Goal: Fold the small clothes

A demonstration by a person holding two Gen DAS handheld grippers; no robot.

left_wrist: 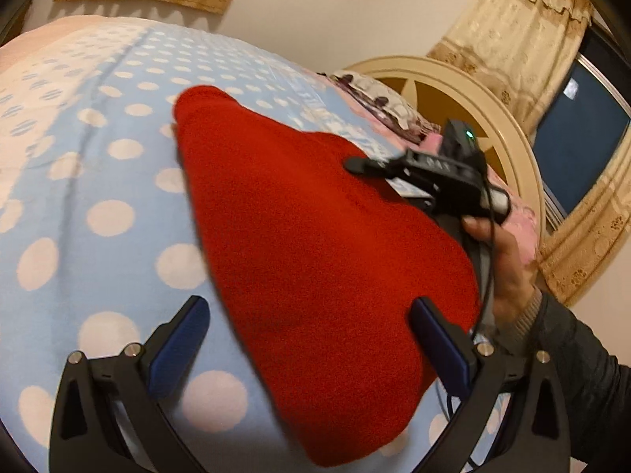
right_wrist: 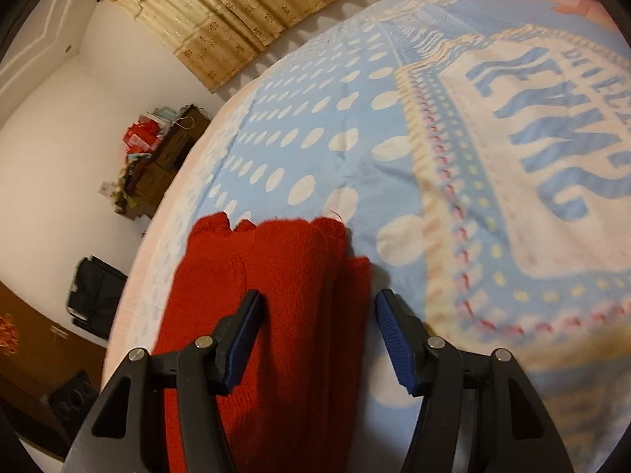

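Bedroom, polka-dot blanket [left_wrist: 98,181] over bed: red knit garment [left_wrist: 315,260], seemingly folded, lay near its edge. My left gripper [left_wrist: 311,335] and right gripper [right_wrist: 319,335] stood spread above it, pinching nothing.

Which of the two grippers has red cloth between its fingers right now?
Both do. The left gripper and the right gripper each stand open over the red garment, pads not pressing. The right reaches in from the garment's far side.

Garment on the bed

The folded garment [left_wrist: 315,244] lies on the blanket [left_wrist: 98,181], mid-frame; headboard [left_wrist: 508,118] upper right.
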